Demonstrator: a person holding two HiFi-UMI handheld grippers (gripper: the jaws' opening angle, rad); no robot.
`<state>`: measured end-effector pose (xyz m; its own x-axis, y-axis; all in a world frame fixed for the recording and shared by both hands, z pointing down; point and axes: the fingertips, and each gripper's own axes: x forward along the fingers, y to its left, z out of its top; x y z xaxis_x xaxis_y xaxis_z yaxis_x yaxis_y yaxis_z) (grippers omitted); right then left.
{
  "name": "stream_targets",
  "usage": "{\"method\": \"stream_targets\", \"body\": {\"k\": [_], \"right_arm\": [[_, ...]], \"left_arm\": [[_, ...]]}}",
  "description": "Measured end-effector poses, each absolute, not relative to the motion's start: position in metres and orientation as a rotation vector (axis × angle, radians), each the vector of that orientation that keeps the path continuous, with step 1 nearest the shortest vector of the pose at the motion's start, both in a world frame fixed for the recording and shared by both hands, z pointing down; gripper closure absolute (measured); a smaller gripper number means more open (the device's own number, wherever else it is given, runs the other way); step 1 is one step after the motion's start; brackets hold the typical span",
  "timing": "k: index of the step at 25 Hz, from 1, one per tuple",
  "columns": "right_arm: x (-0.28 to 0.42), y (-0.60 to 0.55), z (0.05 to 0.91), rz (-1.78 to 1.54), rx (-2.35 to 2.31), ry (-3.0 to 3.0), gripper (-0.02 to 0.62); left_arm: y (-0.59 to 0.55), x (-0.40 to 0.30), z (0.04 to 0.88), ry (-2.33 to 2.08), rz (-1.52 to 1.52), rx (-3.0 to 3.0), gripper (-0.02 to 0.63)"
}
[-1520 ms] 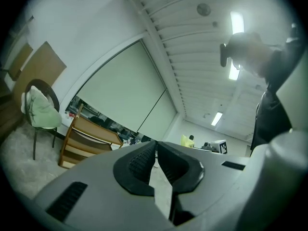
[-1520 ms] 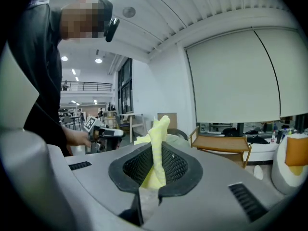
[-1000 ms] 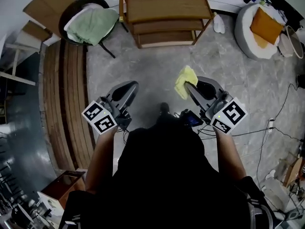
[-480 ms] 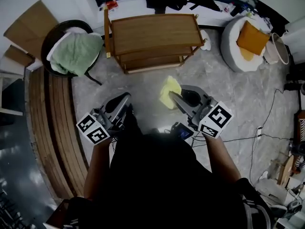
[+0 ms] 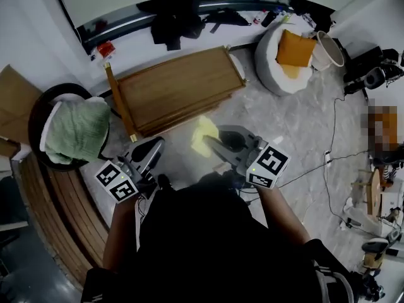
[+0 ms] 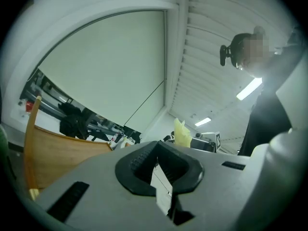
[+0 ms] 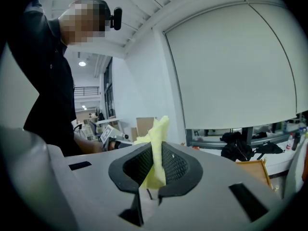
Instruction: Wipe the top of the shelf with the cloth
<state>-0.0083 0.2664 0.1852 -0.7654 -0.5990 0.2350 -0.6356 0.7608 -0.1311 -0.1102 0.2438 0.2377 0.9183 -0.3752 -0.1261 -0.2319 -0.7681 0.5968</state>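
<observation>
The wooden shelf (image 5: 177, 90) stands on the grey floor ahead of me, its top bare. My right gripper (image 5: 210, 144) is shut on a yellow cloth (image 5: 203, 134), held in the air just short of the shelf's near edge. In the right gripper view the cloth (image 7: 155, 153) sticks up from between the pads and a corner of the shelf (image 7: 252, 170) shows at the right. My left gripper (image 5: 156, 145) hovers near the shelf's left front corner, shut with nothing in it. The left gripper view shows the shelf (image 6: 62, 153) at the left and the cloth (image 6: 180, 131) beyond the jaws.
A black round chair with a green blanket (image 5: 76, 131) stands left of the shelf. A white beanbag with an orange cushion (image 5: 290, 55) and a white bucket (image 5: 331, 49) stand to its right. Dark clothes (image 5: 170, 27) lie by the wall. Cables (image 5: 328, 163) cross the floor at right.
The person has stepped closer to the shelf and turned, so it now lies slanted and nearer the grippers. The right gripper still holds the cloth; the left stays shut.
</observation>
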Motion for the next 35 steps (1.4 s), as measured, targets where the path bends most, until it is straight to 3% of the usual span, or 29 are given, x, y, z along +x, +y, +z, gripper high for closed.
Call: {"method": "stream_targets", "body": {"k": [13,22,35], "right_arm": [[-0.019,0.115,0.226,0.428,0.761,-2.838,0.548],[-0.031,-0.021,0.305,0.627,0.599,-2.725,0.548],[-0.108,-0.107,0.451,0.814,0.543,-2.514,0.548]], "left_arm": [[0.114,-0.106,0.281,-0.688,-0.224,2.308,0.594],[0.017,-0.109,0.335,-1.088,0.050,2.064,0.594],[-0.072,-0.154,0.414,-1.344,0.268,1.721,0.594]]}}
